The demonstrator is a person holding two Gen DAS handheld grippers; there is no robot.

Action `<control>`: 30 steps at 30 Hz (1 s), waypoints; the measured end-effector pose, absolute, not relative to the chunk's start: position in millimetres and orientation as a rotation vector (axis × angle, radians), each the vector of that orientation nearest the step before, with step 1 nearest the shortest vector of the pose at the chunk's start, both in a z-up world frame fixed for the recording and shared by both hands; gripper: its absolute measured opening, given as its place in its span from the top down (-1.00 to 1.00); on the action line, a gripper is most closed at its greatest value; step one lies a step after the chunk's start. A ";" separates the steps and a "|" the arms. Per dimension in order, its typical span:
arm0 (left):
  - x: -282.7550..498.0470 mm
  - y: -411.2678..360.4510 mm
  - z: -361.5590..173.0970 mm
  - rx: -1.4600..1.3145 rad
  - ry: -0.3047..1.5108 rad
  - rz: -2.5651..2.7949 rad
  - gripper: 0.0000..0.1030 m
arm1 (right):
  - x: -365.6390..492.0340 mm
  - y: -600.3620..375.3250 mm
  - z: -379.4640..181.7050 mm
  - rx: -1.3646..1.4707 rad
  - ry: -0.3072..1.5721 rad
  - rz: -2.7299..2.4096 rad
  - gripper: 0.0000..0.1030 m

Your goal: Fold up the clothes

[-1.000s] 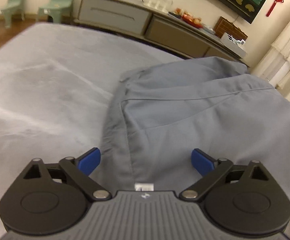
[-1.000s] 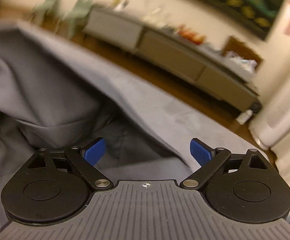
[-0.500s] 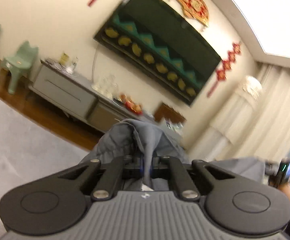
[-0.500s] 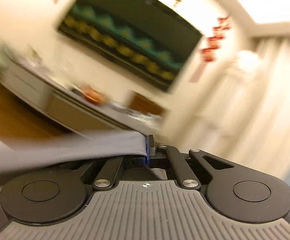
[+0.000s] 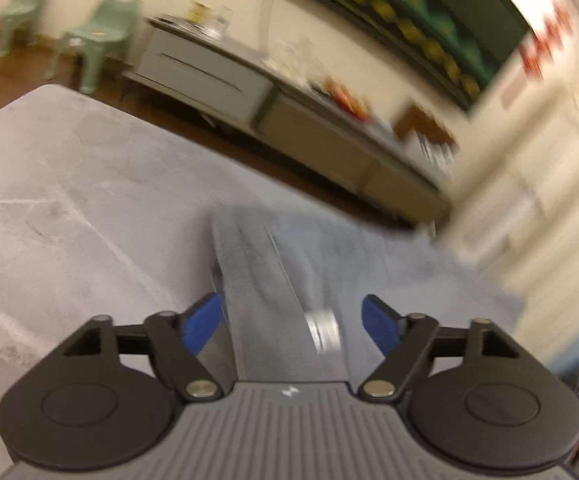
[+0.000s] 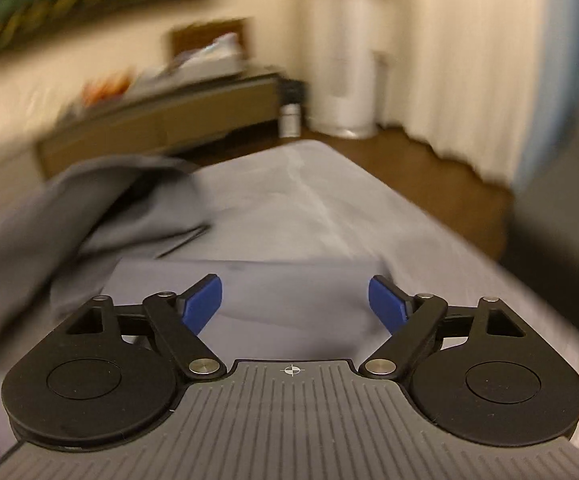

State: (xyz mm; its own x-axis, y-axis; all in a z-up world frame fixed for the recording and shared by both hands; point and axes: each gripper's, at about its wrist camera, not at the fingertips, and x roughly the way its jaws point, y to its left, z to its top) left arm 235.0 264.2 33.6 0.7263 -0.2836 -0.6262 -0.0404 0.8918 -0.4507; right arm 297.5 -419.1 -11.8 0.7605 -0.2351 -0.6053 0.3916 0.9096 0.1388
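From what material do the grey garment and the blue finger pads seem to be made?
Grey garment: apparently a thin, matte woven cloth, since it drapes in soft folds without shine. Blue finger pads: probably matte rubber or plastic, with a smooth, even colour; the pictures leave it open.

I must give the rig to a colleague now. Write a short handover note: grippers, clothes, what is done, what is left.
Left gripper: open, holds nothing, over a gray garment.
Right gripper: open, holds nothing.
The garment lies on the gray bed, bunched up on the right gripper's left side.
Done: garment let go on the bed. The pictures are blurred, so the fold cannot be judged.
Left: probably flatten it and finish folding.
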 end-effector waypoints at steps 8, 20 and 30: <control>186.8 145.0 34.5 0.105 0.793 -0.273 -0.84 | 291.6 -466.1 -49.3 0.488 0.722 -0.346 -0.75; 170.3 207.8 47.3 -0.112 0.705 -0.025 -0.77 | 315.8 -459.4 -54.6 0.369 0.755 -0.230 0.83; 156.8 153.8 22.1 0.152 0.771 -0.315 -0.79 | 269.5 -488.2 6.2 0.351 0.597 -0.491 0.62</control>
State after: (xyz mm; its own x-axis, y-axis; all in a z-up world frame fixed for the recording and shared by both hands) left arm 156.8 153.8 22.1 0.6730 -0.2238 -0.7050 0.3339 0.9424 0.0196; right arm 269.5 -488.2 6.2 0.7185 -0.3360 -0.6090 0.5330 0.8285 0.1718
